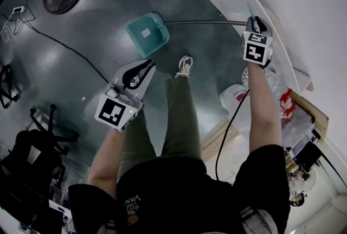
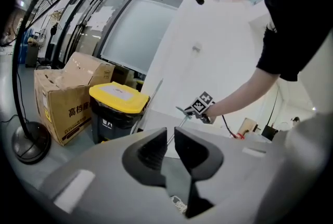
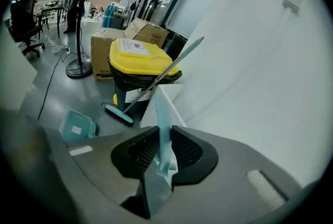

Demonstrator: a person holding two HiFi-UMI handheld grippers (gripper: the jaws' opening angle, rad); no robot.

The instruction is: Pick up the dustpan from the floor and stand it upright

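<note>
Two grippers up, one gripping the dustpan's handle.
Nearest, the left gripper (image 2: 170, 137) has its jaws slightly apart with nothing between them. The right gripper (image 3: 165, 133) is clamped on the pale blue handle (image 3: 161, 111) of the dustpan (image 1: 145, 36), whose teal pan is low ahead of the person's shoe (image 1: 185, 66). The yellow-lidded bin (image 3: 139, 57) is beyond.
</note>
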